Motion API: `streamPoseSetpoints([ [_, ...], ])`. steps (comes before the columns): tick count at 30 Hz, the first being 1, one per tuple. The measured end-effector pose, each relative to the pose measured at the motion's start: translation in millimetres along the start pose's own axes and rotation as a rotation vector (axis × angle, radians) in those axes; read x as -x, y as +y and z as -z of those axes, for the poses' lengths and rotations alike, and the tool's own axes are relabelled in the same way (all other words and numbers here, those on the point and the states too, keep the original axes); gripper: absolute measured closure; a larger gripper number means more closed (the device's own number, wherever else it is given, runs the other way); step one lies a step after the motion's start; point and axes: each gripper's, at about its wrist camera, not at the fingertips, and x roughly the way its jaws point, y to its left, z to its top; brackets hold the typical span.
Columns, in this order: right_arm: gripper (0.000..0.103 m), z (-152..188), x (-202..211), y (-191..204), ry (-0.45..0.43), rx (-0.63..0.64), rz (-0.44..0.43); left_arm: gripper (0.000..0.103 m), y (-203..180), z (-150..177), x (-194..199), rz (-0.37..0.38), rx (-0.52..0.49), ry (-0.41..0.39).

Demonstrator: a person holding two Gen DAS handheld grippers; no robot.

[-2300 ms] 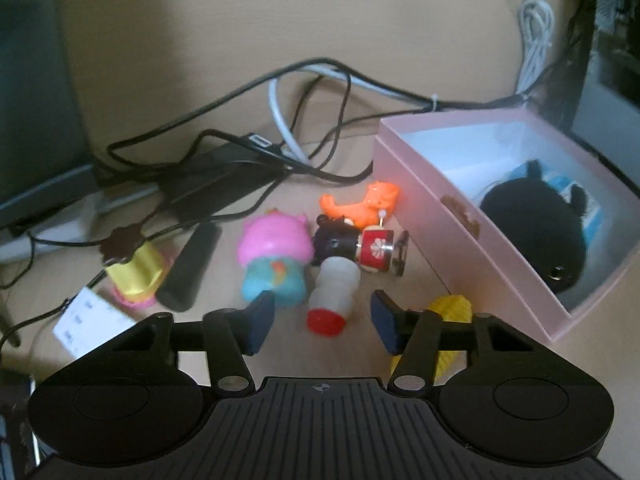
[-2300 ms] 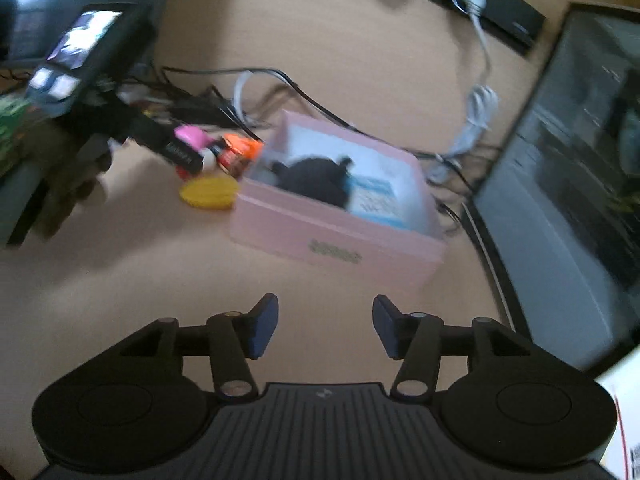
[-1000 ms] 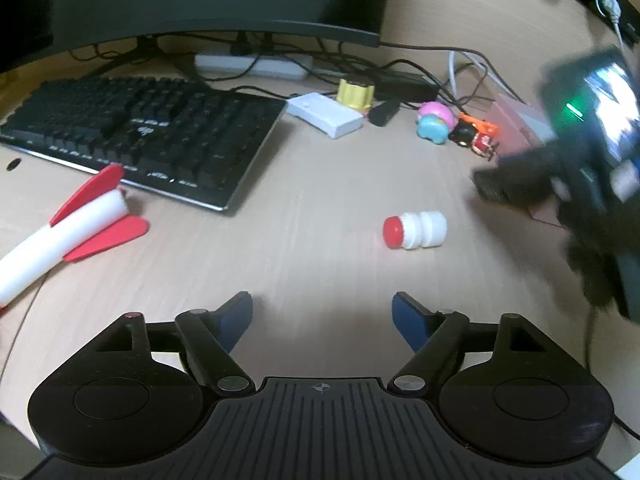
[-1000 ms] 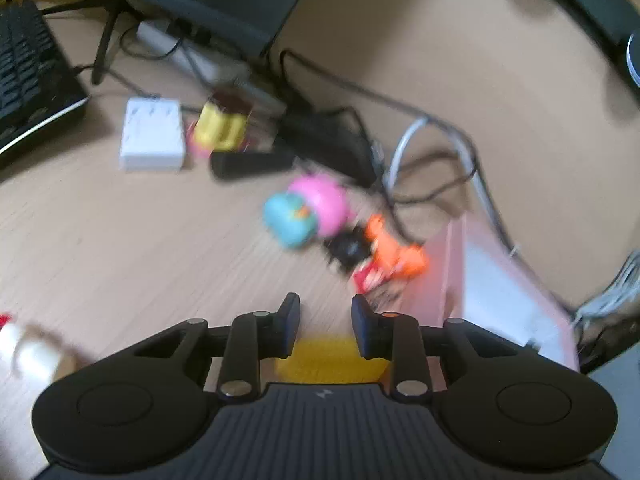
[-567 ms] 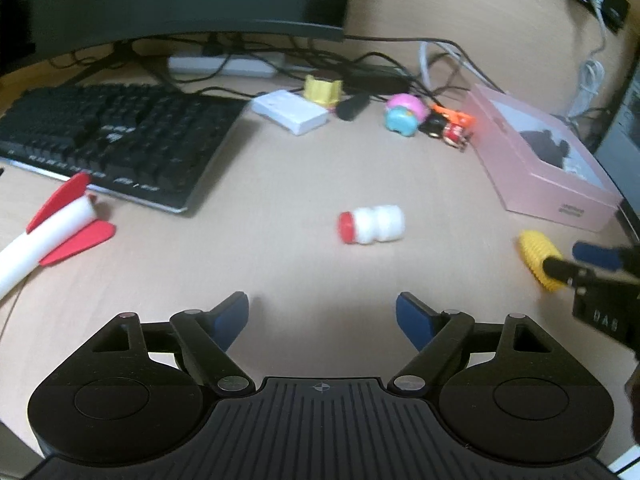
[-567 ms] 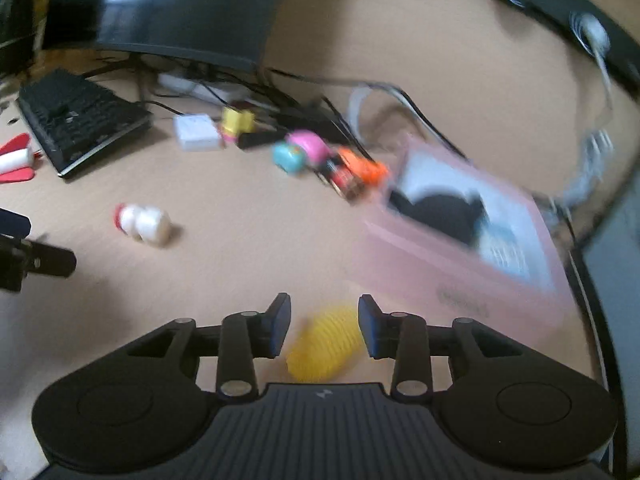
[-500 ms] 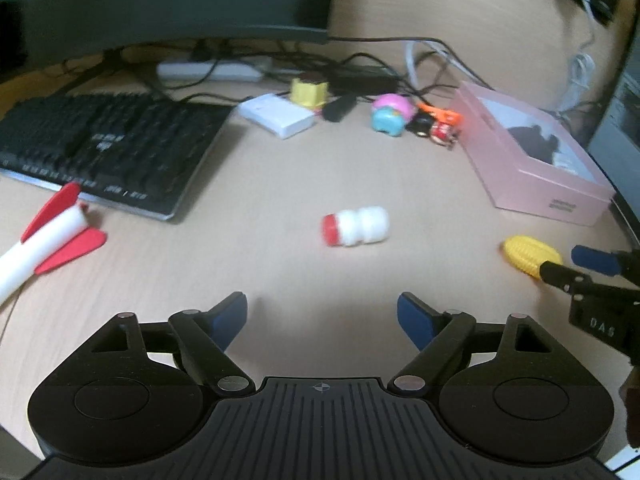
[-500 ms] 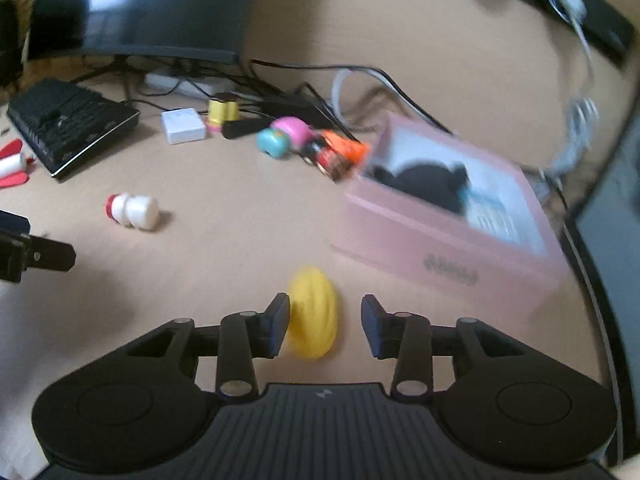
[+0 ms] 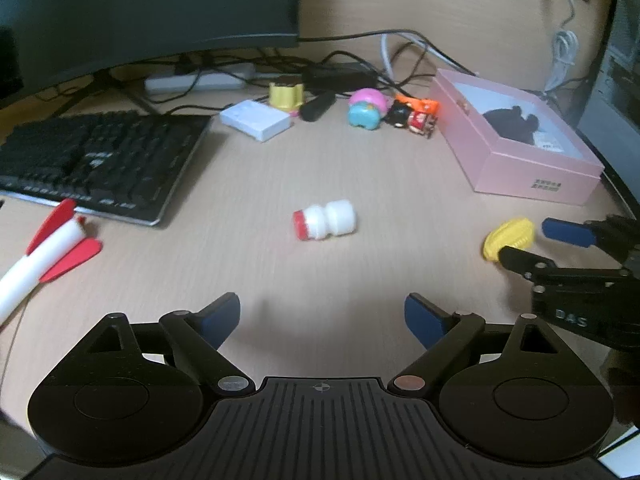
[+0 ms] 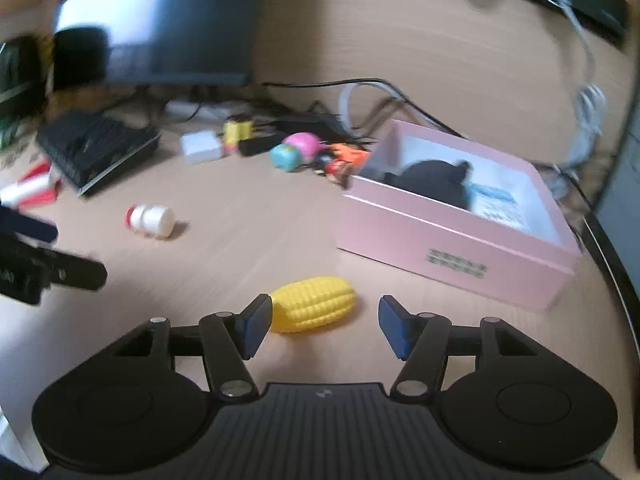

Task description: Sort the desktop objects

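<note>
Jaws of right gripper (image 10: pixel 320 322) have just been opening, wide of the yellow plastic corn cob (image 10: pixel 313 304), which lies loose on the wooden desk (image 10: pixel 248 248) just before the pink cardboard box (image 10: pixel 456 240). Left gripper (image 9: pixel 322 314) jaws, also opening, empty. Best next: back off straight, don't nudge the ribbed, oval, roll-prone cob. White bottle with red cap (image 9: pixel 325 220) lies mid-desk.

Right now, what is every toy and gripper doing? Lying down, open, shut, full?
Left gripper: open wide, nothing between its jaws, just been opening.
Right gripper: open, just been opening, toy corn between the jaws.
Toy corn: lying on its side on the desk.
Small white bottle: tipped on its side, red cap on.
Pink box: open, no lid, black plush toy inside.
</note>
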Motion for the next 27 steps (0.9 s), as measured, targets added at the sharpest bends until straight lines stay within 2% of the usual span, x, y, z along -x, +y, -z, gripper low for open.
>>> streamPoseSetpoints([
  [7,0.043,-5,-12,10,0.022,-0.021,0.001,0.009,18,9,7,-0.028,0.068,0.012],
  [9,0.038,-6,-14,11,0.034,-0.041,-0.003,0.008,19,12,6,-0.029,0.075,0.019],
  [11,0.028,-7,-15,13,0.044,-0.073,-0.009,0.008,18,13,6,-0.027,0.072,0.025],
  [13,0.023,-8,-17,15,0.049,-0.109,-0.008,0.008,18,14,5,-0.026,0.065,0.028],
  [15,0.023,-9,-21,16,0.060,-0.139,-0.004,0.008,18,14,4,-0.024,0.057,0.032],
  [16,0.025,-9,-23,16,0.063,-0.149,0.005,0.008,17,13,4,-0.022,0.053,0.033],
  [18,0.039,-9,-26,15,0.064,-0.155,0.020,0.008,15,10,2,-0.010,0.044,0.030],
  [20,0.058,-9,-27,13,0.070,-0.158,0.031,0.008,12,6,-1,0.010,0.037,0.025],
  [21,0.062,-8,-26,10,0.071,-0.157,0.043,0.008,10,4,-4,0.018,0.032,0.022],
  [24,0.065,-3,-16,1,0.071,-0.155,0.091,0.009,3,-9,-16,0.023,0.016,-0.005],
  [27,0.065,5,-2,-9,0.081,-0.162,0.127,0.014,-1,-28,-34,0.005,0.021,-0.018],
])
